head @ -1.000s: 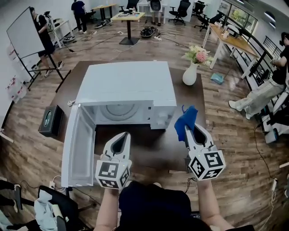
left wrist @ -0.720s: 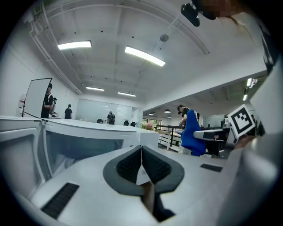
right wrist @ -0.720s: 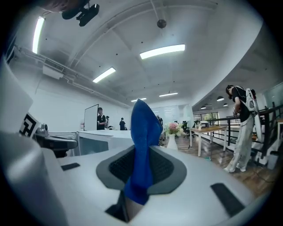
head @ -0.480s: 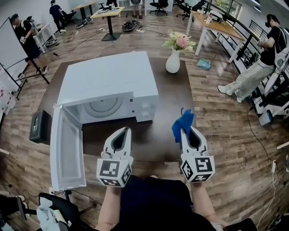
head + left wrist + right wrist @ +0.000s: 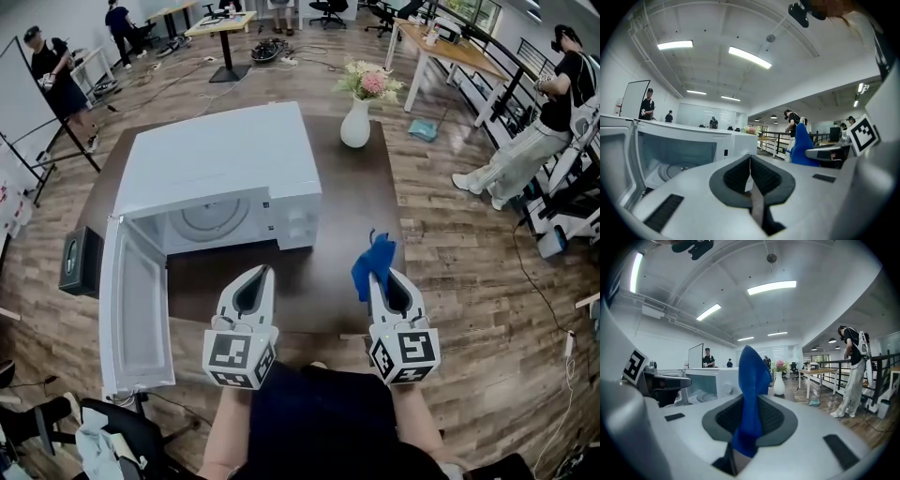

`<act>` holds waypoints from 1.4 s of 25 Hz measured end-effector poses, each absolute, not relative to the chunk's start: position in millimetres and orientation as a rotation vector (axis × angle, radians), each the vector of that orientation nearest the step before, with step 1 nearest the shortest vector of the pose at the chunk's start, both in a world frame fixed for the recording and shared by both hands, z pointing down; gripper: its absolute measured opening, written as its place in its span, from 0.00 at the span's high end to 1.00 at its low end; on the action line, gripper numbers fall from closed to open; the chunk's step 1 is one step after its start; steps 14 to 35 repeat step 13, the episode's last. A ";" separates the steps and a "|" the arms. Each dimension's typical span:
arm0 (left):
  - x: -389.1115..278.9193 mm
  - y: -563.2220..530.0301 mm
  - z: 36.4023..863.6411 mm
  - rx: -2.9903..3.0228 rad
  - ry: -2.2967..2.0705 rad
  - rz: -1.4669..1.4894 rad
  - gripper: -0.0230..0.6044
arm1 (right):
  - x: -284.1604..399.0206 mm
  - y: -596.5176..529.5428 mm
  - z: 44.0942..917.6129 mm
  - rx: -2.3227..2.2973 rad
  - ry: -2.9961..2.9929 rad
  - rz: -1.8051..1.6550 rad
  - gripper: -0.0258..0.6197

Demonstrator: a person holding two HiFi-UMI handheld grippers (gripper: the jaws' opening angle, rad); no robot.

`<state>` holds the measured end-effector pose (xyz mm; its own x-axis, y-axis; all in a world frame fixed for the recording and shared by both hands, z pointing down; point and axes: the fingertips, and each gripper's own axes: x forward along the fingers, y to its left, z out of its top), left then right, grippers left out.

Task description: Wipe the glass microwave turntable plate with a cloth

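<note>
Cloth (image 5: 376, 257) sticks up, pinched in the right hand-held gripper (image 5: 373, 277).

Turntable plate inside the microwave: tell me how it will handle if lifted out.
The turntable plate looks like rigid glass, so it is probably stiff, fairly heavy and breakable. Its smooth round face may be slippery, and on edge it could roll.

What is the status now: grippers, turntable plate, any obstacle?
Left gripper jaws shut, empty. Right gripper jaws shut on blue cloth. Turntable plate inside microwave, untouched. Door open, no obstacle seen.
</note>
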<state>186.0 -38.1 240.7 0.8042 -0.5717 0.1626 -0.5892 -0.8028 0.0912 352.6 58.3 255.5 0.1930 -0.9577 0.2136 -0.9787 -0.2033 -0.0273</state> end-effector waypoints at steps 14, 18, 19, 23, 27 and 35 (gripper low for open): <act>169.6 -29.1 244.5 2.838 -0.965 0.219 0.95 | 330.8 59.2 262.2 2.289 -1.973 0.329 0.86; 169.6 -29.1 244.5 2.838 -0.965 0.219 0.95 | 330.8 59.2 262.2 2.289 -1.973 0.329 0.86; 169.6 -29.1 244.5 2.838 -0.965 0.219 0.95 | 330.8 59.2 262.2 2.289 -1.973 0.329 0.86; 169.6 -29.1 244.5 2.838 -0.965 0.219 0.95 | 330.8 59.2 262.2 2.289 -1.973 0.329 0.86; 169.6 -29.1 244.5 2.838 -0.965 0.219 0.95 | 330.8 59.2 262.2 2.289 -1.973 0.329 0.86; 169.6 -29.1 244.5 2.838 -0.965 0.219 0.95 | 330.8 59.2 262.2 2.289 -1.973 0.329 0.86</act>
